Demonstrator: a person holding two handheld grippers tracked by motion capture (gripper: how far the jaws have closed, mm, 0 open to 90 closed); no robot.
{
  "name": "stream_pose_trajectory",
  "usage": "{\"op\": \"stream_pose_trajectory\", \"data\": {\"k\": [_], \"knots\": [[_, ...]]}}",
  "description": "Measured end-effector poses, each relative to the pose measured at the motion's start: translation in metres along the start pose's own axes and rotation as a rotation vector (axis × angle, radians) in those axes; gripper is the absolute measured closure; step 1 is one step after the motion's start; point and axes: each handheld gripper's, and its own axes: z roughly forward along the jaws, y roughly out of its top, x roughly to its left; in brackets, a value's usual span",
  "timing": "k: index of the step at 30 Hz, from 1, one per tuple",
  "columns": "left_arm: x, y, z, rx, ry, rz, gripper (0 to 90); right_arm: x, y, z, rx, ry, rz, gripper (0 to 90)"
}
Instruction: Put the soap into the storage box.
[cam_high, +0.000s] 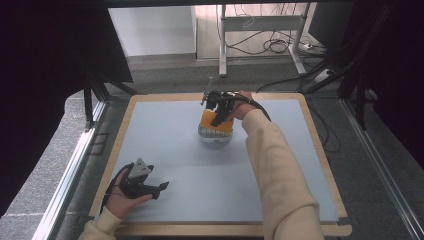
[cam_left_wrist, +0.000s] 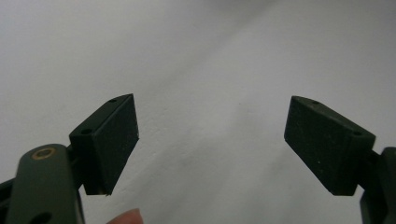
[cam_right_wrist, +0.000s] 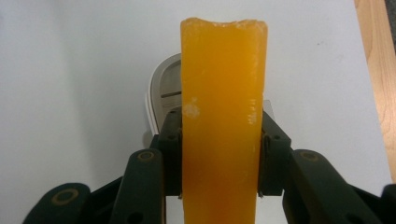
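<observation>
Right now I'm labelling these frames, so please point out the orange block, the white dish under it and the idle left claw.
orange block (cam_right_wrist: 223, 112): right gripper view, front face.
white dish (cam_right_wrist: 159, 95): right gripper view, left rim.
left claw (cam_high: 161, 187): high view, between its tips.

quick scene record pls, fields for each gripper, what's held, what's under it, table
right gripper: right gripper shut on the orange block, fingers pressed to its two sides
held thing: orange block, long and waxy, chipped at its far end
beneath it: white and grey device lying on the table, kind unclear
left gripper: left gripper open, nothing between its fingers, resting in the hand near the table's front left
table: pale blue mat with a wooden edge
</observation>
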Motion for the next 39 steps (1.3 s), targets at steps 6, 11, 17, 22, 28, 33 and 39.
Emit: {"op": "stream_pose_trajectory", "data": {"k": [6,11,17,22,28,33,39], "knots": [[0.000,0.000,0.001,-0.003,-0.003,-0.007,17.9,-0.008,-0.002,0.012,0.014,0.018,-0.025,61.4],[0.001,0.000,0.001,0.009,-0.006,0.003,17.9,-0.010,-0.003,0.021,0.034,0.024,-0.019,61.4],[0.001,0.000,0.002,0.009,-0.007,-0.002,17.9,-0.011,0.000,0.031,0.053,0.041,-0.054,61.3],[0.001,0.000,0.002,0.017,-0.008,0.004,17.9,-0.010,0.002,0.033,0.040,0.007,-0.045,57.6],[0.000,0.000,0.002,0.021,-0.012,0.007,17.9,-0.011,0.002,0.026,0.002,-0.093,0.034,36.6],[0.000,0.000,0.003,0.024,-0.013,0.007,17.8,-0.012,-0.002,0.018,-0.088,-0.103,0.139,32.3],[0.000,0.000,0.002,0.020,-0.012,0.003,17.8,-0.008,-0.014,0.010,-0.168,-0.091,0.241,30.6]]}}
